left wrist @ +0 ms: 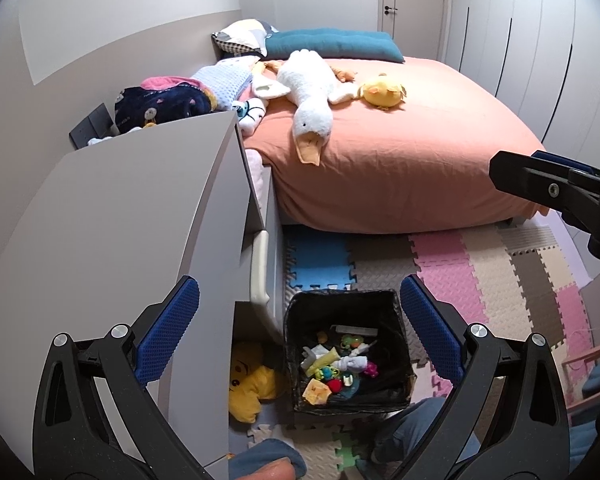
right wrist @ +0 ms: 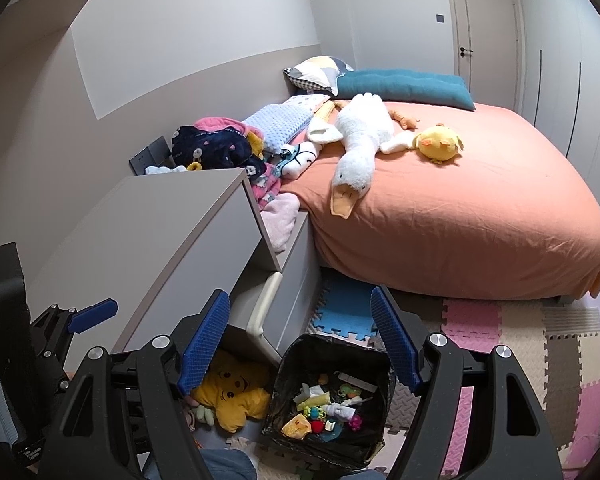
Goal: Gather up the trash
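1. The left gripper (left wrist: 296, 320) is held above the floor with its blue-padded fingers (left wrist: 168, 332) spread wide and nothing gripped between them
2. The right gripper (right wrist: 300, 340) is likewise held released, its blue fingers (right wrist: 204, 344) apart and empty
3. A square bin lined with a black plastic bag (right wrist: 288, 368) is seen on the pastel foam puzzle mat (left wrist: 500, 280), beside the grey cabinet (left wrist: 120, 220)
4. Mixed small trash (left wrist: 336, 364), including wrappers and colourful bits, is heaped inside the bin
5. A yellow plush toy (right wrist: 232, 396) is lying just left of the bin
6. A white plush goose (left wrist: 312, 92) is stretched across the orange-sheeted bed (left wrist: 420, 152)
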Available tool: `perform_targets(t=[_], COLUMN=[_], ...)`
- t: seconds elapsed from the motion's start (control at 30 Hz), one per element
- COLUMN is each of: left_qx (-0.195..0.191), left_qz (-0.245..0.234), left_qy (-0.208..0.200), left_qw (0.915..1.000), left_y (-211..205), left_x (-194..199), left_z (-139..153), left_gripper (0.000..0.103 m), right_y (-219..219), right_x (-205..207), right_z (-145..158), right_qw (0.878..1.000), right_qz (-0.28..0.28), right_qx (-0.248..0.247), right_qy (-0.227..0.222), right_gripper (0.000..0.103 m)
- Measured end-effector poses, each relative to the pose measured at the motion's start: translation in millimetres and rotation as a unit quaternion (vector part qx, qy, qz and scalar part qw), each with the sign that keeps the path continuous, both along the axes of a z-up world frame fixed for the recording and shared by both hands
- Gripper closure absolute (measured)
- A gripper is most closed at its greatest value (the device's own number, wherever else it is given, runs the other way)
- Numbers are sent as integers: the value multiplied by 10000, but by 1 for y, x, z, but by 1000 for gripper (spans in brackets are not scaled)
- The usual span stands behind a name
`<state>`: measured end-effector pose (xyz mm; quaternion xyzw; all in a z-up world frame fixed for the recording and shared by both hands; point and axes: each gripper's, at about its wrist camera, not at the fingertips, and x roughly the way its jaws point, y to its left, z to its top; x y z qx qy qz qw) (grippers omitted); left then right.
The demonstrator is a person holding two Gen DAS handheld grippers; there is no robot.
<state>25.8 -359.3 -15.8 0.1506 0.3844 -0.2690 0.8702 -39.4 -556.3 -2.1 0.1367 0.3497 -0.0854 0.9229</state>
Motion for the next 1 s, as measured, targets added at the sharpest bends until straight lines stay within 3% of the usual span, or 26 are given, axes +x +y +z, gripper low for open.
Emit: perform_targets(t=[1.0], left_qx=[-19], left_qz=[-49], left_qy=[-96], left_qw=[9999], left_y=[-2], left_x=[1], left_z=[6], left_gripper=[6], right_y=[3], right_x=[1], right_z=[5], right_qw=[10000], right_qz=[37], right_qx=[-50], right_qy=[-75], right_gripper=[29])
